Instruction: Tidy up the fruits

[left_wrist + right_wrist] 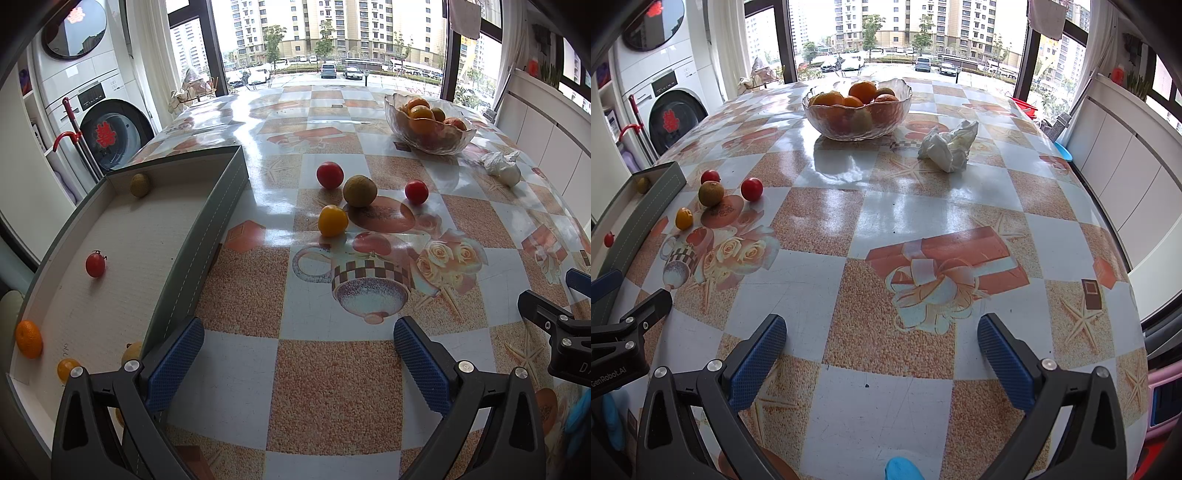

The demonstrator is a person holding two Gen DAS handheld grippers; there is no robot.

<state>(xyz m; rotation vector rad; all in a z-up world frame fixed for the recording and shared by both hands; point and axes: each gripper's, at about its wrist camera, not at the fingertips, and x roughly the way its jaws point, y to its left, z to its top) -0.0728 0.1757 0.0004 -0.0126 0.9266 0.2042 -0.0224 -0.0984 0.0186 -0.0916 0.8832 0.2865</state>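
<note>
Left fingers [176, 363] spread, loose fruits [360, 191] well beyond them.

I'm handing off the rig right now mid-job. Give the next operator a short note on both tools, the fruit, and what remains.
Left tool: open, empty, low over the table beside the box.
Right tool: open, empty, over bare tablecloth.
In the box: a red tomato, an orange, a brownish fruit and a few more near the front wall.
Loose on the table: two red tomatoes, a brown-green fruit, a yellow fruit.
The glass bowl holds oranges.
Left: the four loose fruits, probably into the box.
</note>
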